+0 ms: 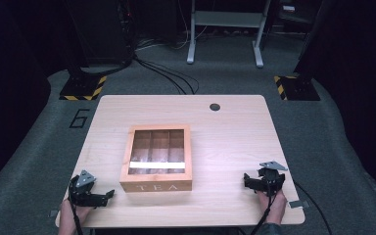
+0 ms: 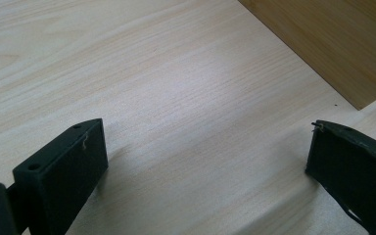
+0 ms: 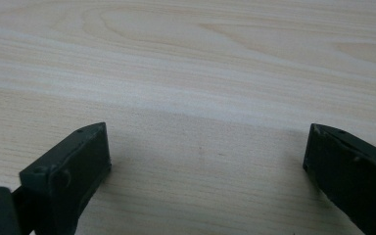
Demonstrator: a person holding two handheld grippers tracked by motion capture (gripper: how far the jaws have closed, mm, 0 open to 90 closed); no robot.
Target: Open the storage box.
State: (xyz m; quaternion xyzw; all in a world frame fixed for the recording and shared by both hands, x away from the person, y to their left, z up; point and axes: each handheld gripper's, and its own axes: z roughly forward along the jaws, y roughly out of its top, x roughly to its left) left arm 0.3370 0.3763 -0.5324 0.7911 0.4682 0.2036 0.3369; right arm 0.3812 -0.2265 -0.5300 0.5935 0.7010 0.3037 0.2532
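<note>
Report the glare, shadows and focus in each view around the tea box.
High view: a bright strip of glare crosses the tea box lid window, and the room beyond the table is dark. Left gripper view: soft shadows lie under the left gripper fingers; the box corner is slightly soft. Right gripper view: a broad shadow falls between the right gripper fingers; far wood grain blurs.

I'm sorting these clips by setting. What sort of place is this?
Probably a lab or recording studio, not a home: a lone wooden table on grey carpet, dark curtained surroundings, hazard-striped stand bases with cables across the floor, and a wooden tea box set out between two handheld grippers.
</note>
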